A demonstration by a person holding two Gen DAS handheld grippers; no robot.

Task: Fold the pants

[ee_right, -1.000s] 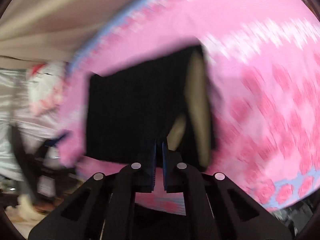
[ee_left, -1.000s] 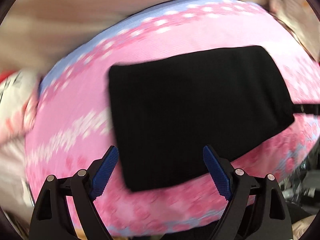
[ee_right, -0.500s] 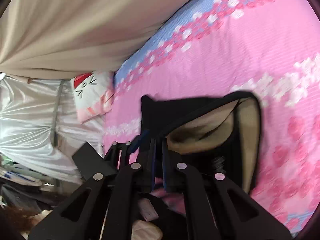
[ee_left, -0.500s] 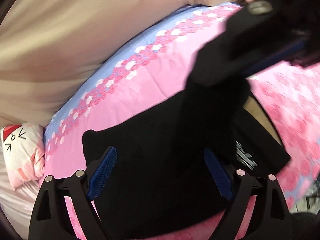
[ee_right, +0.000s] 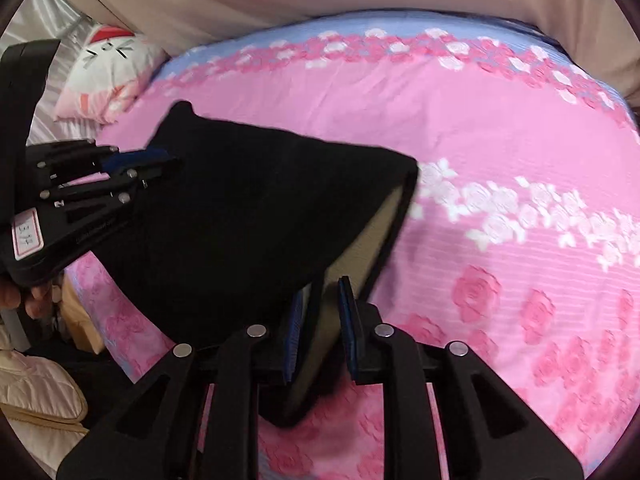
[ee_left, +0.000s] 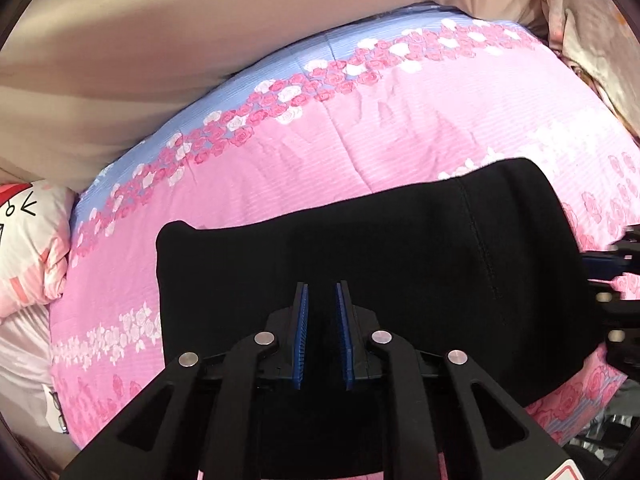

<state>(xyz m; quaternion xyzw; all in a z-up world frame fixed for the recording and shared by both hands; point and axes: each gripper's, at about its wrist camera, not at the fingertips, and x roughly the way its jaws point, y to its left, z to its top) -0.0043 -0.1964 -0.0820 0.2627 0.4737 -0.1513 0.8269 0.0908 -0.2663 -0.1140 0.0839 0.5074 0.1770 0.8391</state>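
Observation:
The black pants (ee_left: 400,248) lie as a folded rectangle on the pink floral bedspread (ee_left: 360,128). My left gripper (ee_left: 322,292) is shut on the near edge of the pants, its blue pads close together over black cloth. My right gripper (ee_right: 324,292) is shut on the waistband end of the pants (ee_right: 248,216) and lifts it, so the tan inner lining (ee_right: 360,248) shows. The left gripper also shows in the right wrist view (ee_right: 136,164) at the pants' left end, and the right gripper at the right edge of the left wrist view (ee_left: 600,266).
A white and pink cat-face pillow (ee_right: 108,68) lies at the bed's left end. A beige curtain (ee_left: 200,40) hangs behind the bed. A quilted beige item (ee_right: 36,392) and clutter sit off the bed's near left edge.
My left gripper has closed from wide open onto the pants' near edge. The right gripper has swung the held end across and now holds it lifted at the right.

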